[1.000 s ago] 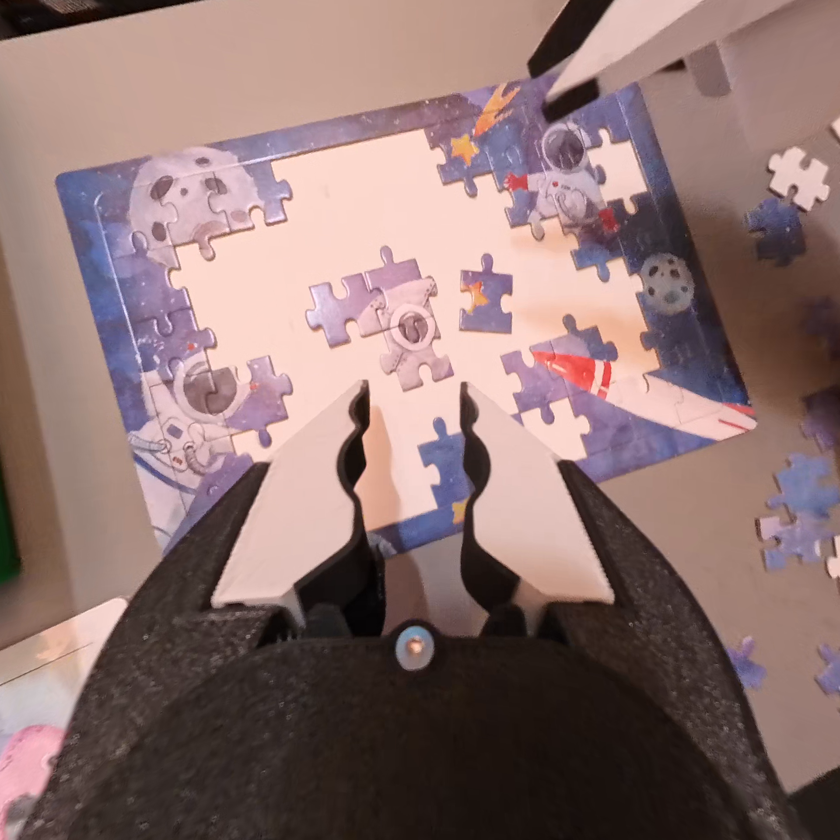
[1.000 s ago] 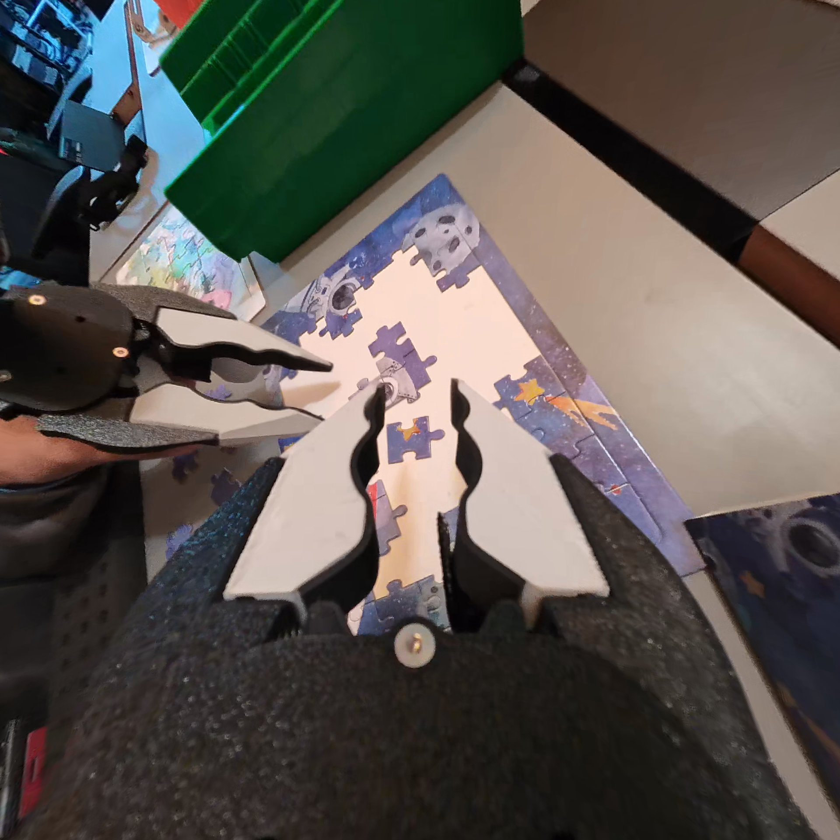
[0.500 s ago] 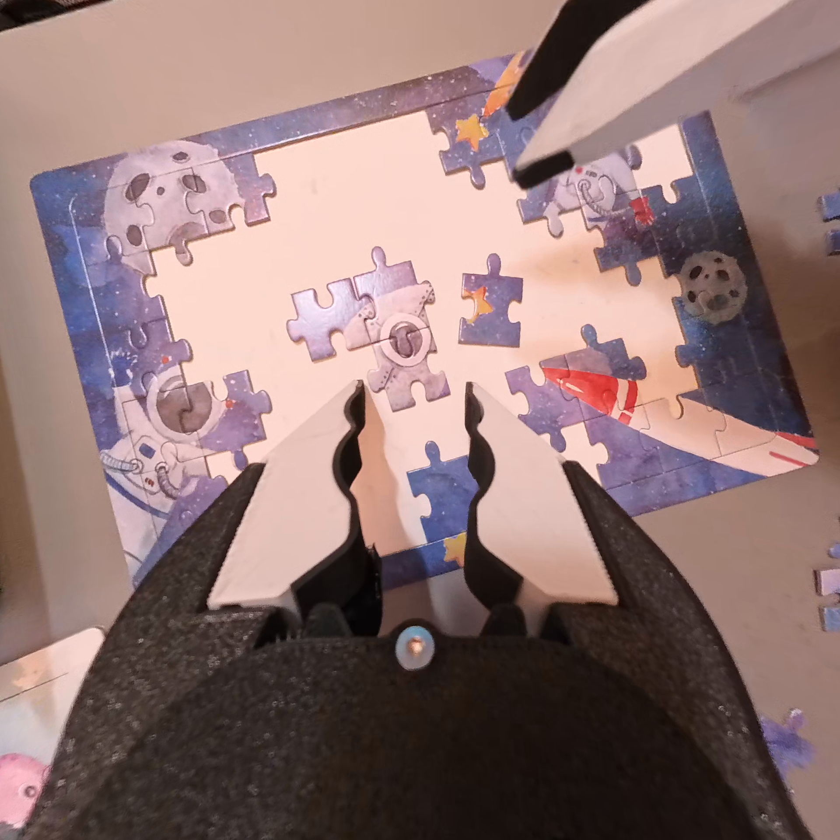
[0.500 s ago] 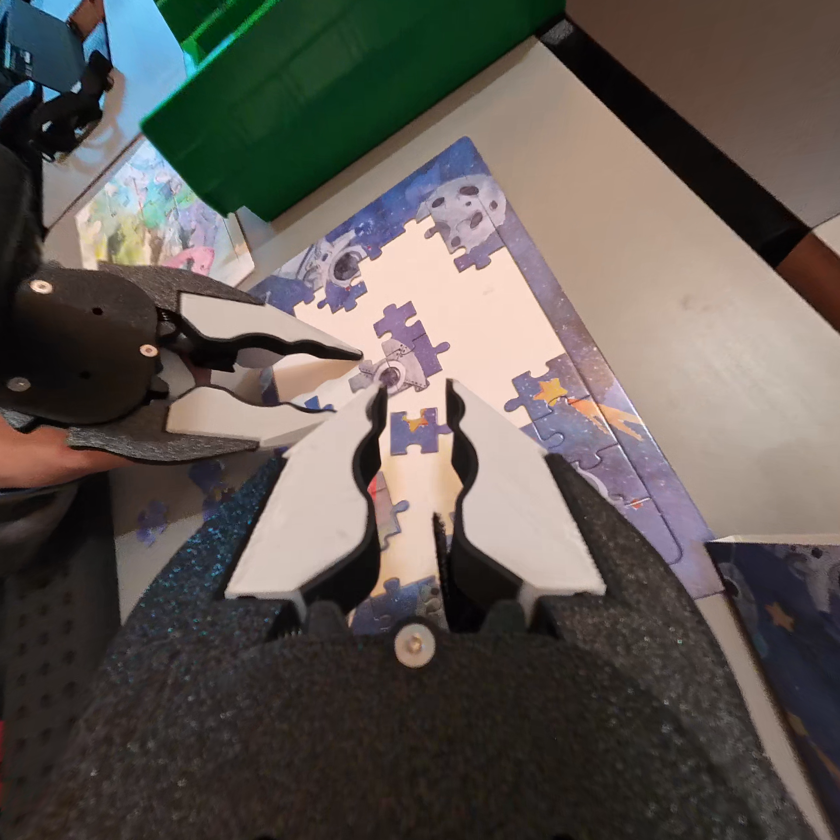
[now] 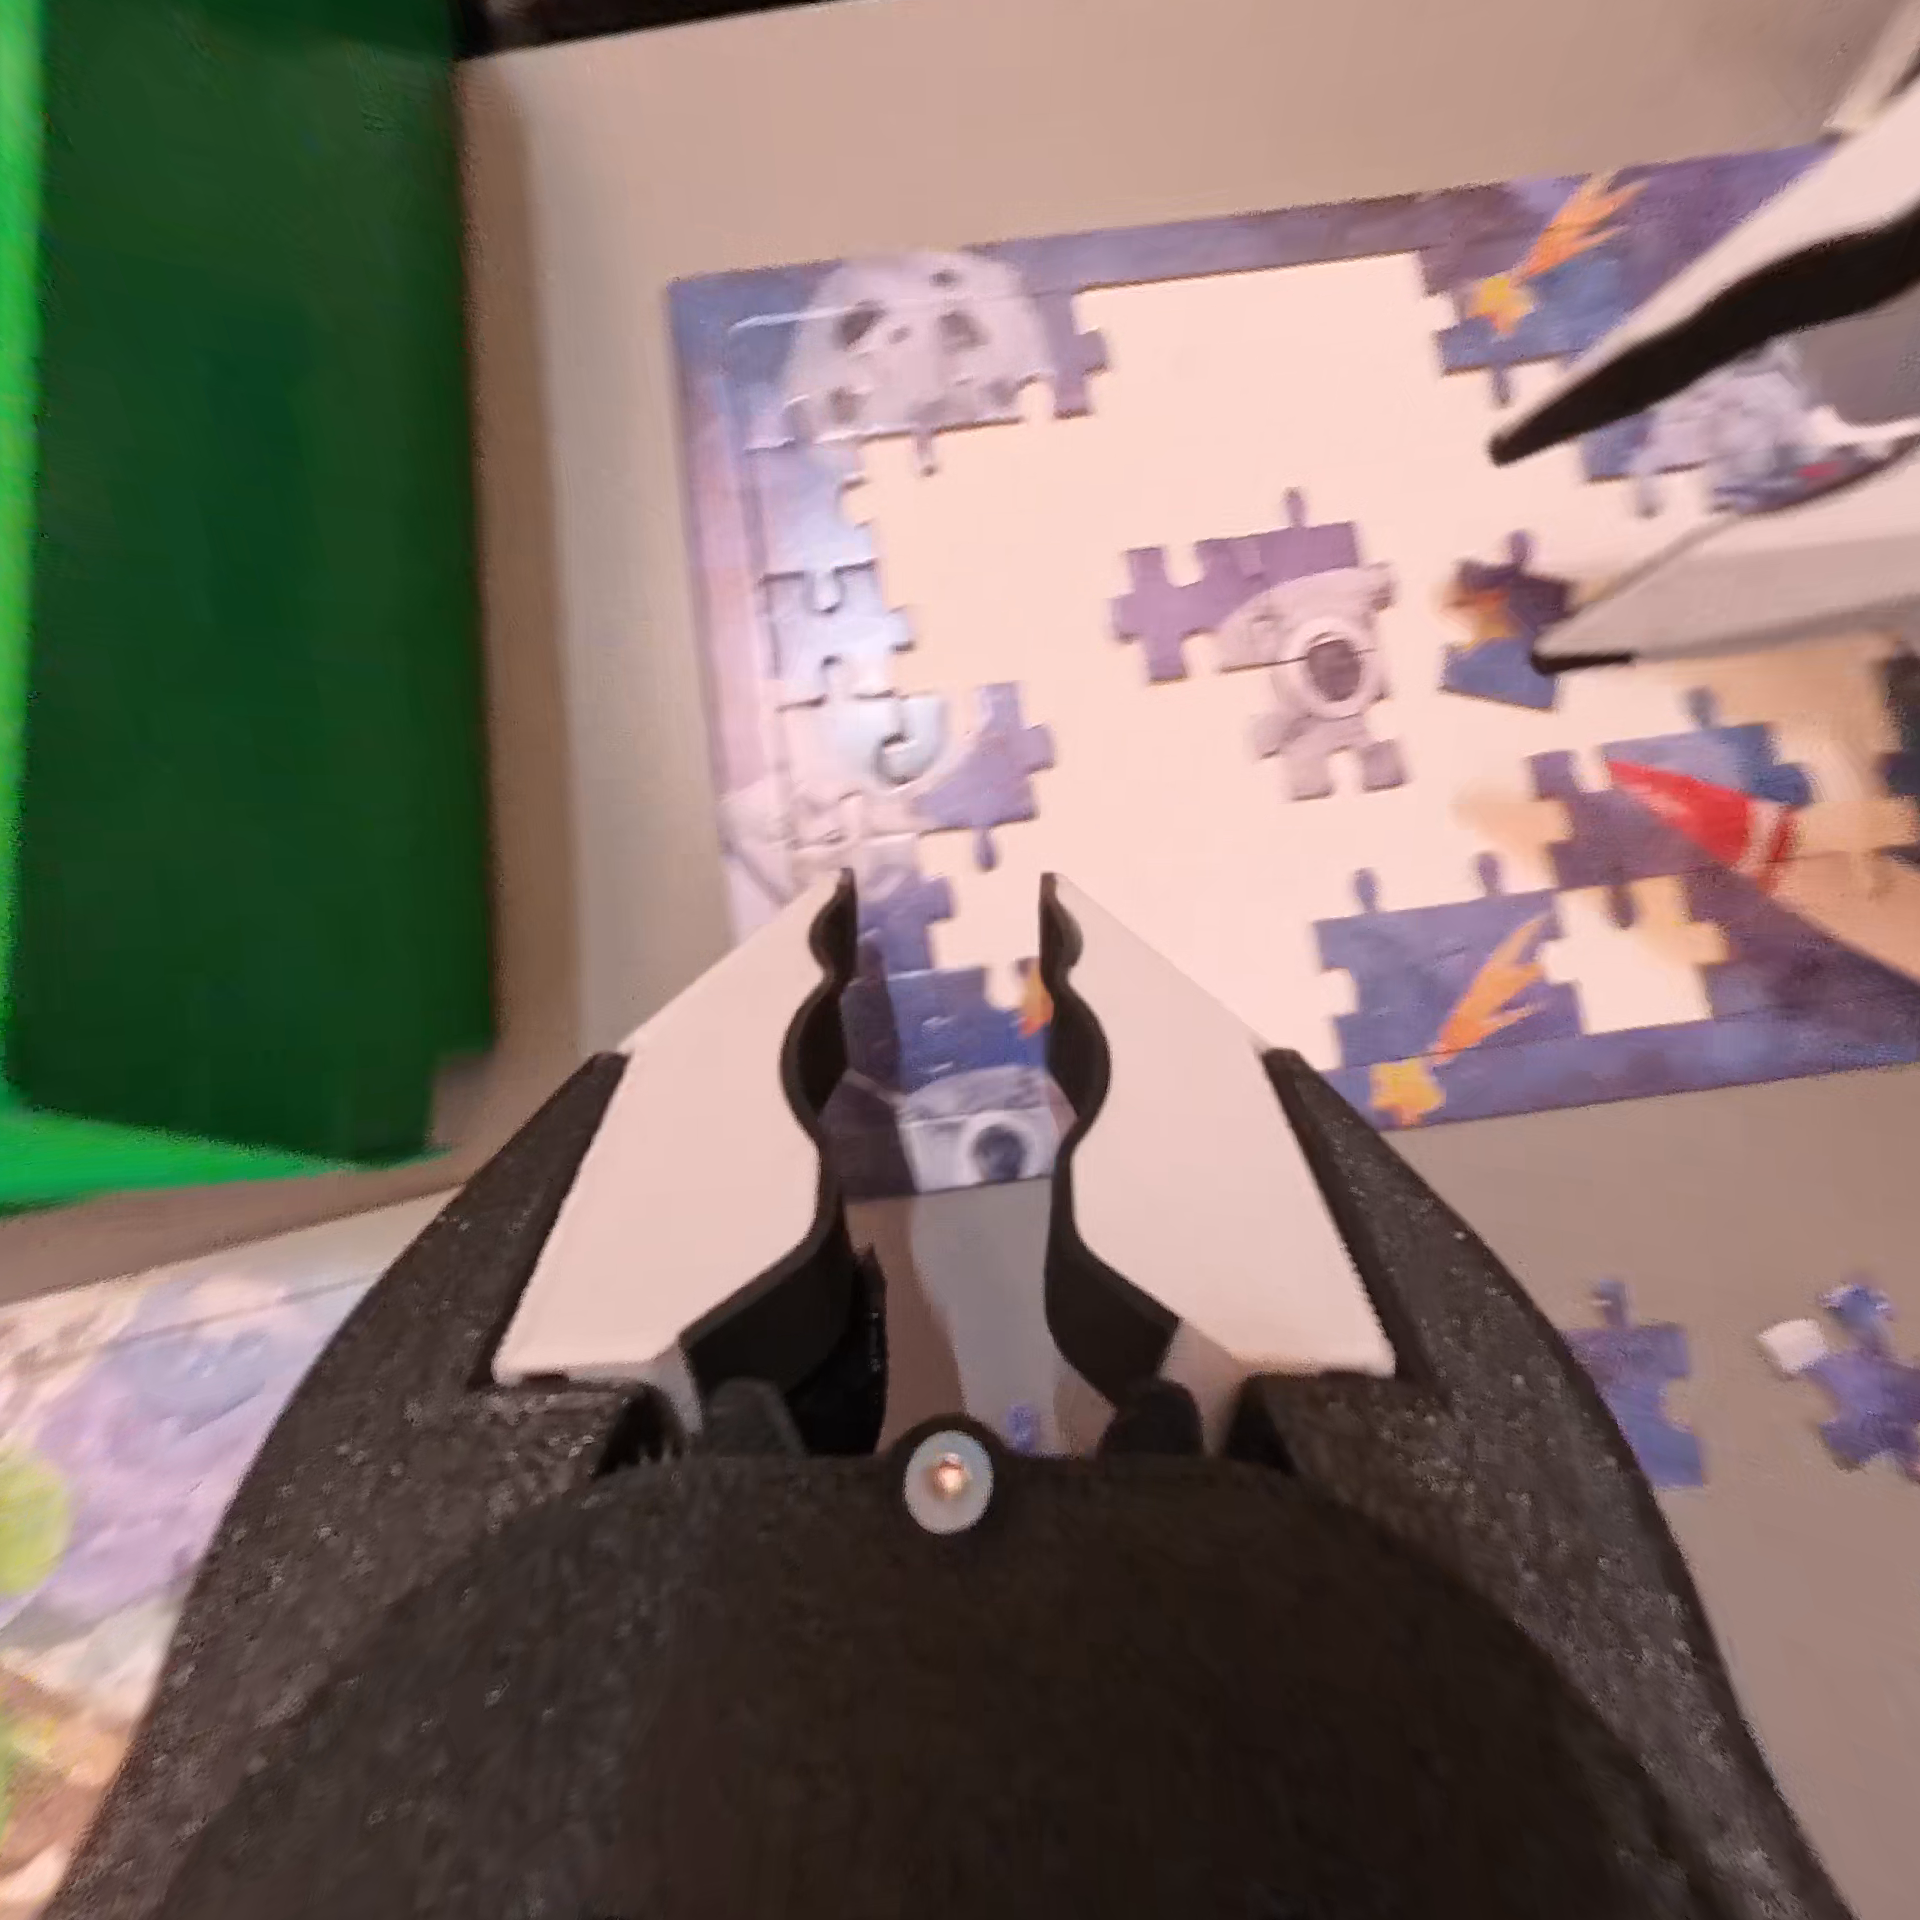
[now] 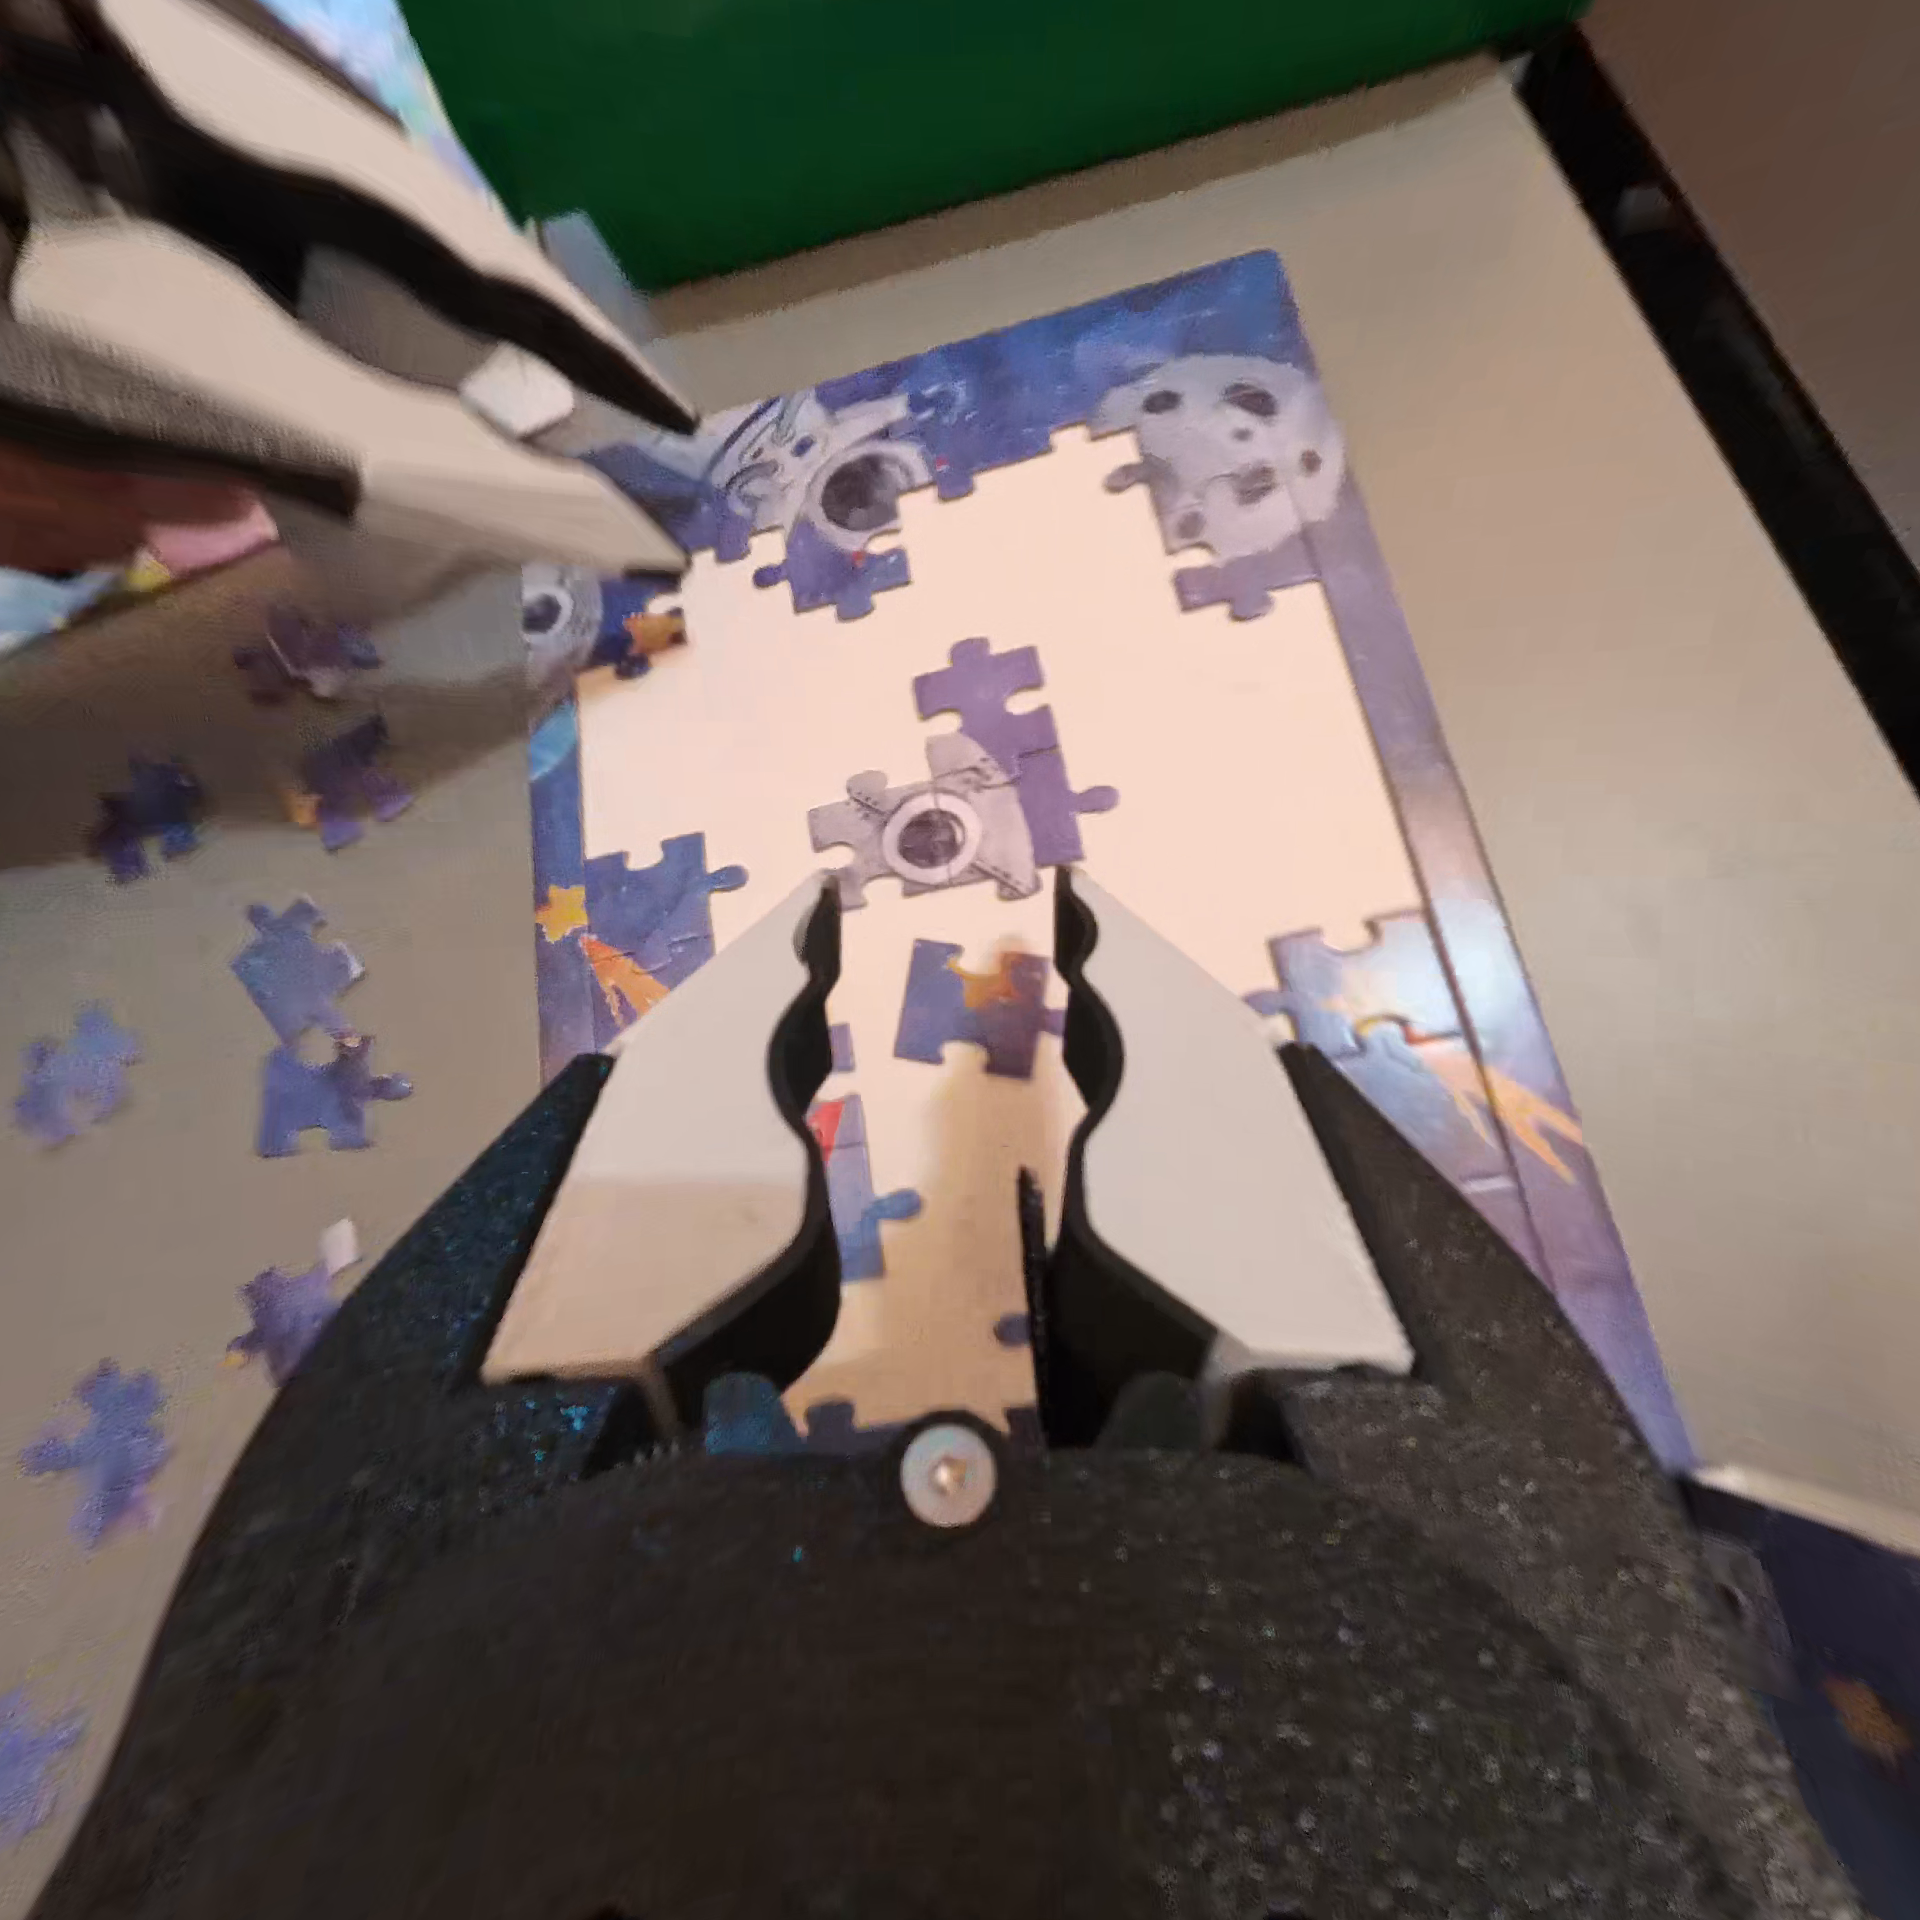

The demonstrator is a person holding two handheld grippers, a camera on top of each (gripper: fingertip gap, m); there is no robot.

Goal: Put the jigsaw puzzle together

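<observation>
The space-themed jigsaw puzzle (image 5: pixel 1143 260) lies flat on the table, its border and corners filled and its cream middle bare. A joined cluster with a round porthole (image 5: pixel 1283 655) and a single piece with an orange mark (image 5: pixel 1496 644) lie loose in the middle. My left gripper (image 5: pixel 945 894) is open and empty over the puzzle's near left corner. My right gripper (image 6: pixel 945 883) is open and empty, low over the puzzle (image 6: pixel 1382 665). The single piece (image 6: pixel 977 1008) lies between its fingers and the cluster (image 6: pixel 956 810) lies just beyond its tips. Each view shows the other gripper (image 5: pixel 1517 551) (image 6: pixel 681 494).
Several loose blue pieces (image 6: pixel 301 1039) lie on the table beside the puzzle, also in the left wrist view (image 5: pixel 1631 1382). A green bin (image 5: pixel 239 520) (image 6: pixel 935 104) stands at the puzzle's far end. A pastel picture sheet (image 5: pixel 156 1455) lies near left. A dark blue box (image 6: pixel 1849 1662) sits beside the right gripper.
My left gripper has pulled back and left to the puzzle's corner. My right gripper has come down lower over the single piece with the orange mark. Both stay open.
</observation>
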